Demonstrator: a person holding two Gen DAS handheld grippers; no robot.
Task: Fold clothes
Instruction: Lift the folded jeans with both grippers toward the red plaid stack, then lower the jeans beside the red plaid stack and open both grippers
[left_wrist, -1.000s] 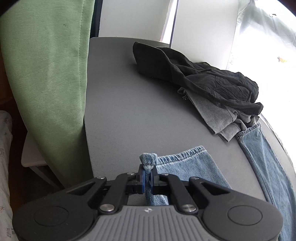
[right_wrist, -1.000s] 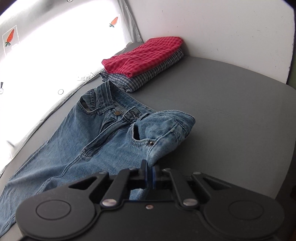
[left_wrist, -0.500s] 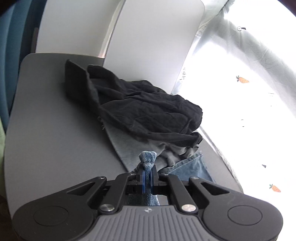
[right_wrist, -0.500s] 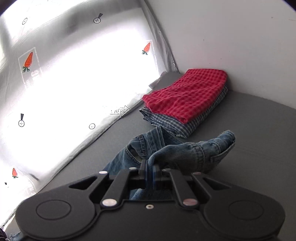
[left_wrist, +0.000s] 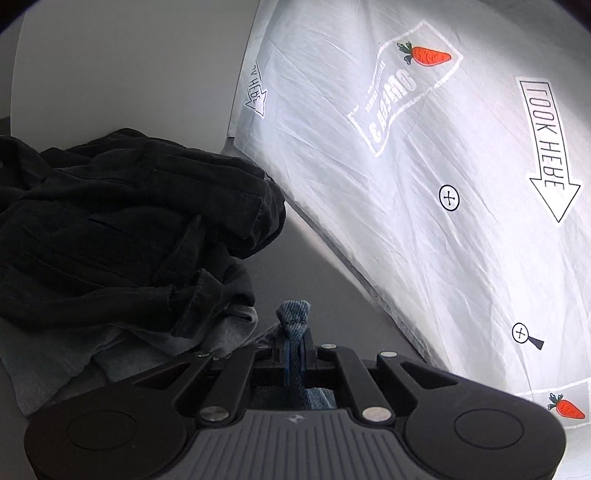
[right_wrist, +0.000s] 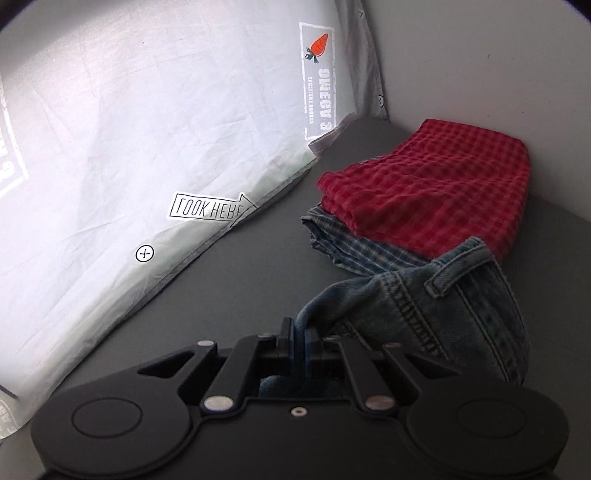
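My left gripper is shut on the hem end of the blue jeans, a tuft of denim poking up past its pads. More denim shows just below, behind the jaws. My right gripper is shut on the waistband end of the same jeans, which bulges to the right with a belt loop and stitched seams showing. Most of the jeans is hidden under both grippers. Both ends hang above the grey table.
A heap of black clothes over a grey garment lies left of my left gripper. A folded red checked shirt sits on a folded blue plaid one at the right. A white printed curtain runs along the table's far edge.
Both grippers have swept across the table toward the curtain, each carrying its end of the jeans. The spread jeans and the green garment have dropped out of view; the dark heap and the folded stack are closer.
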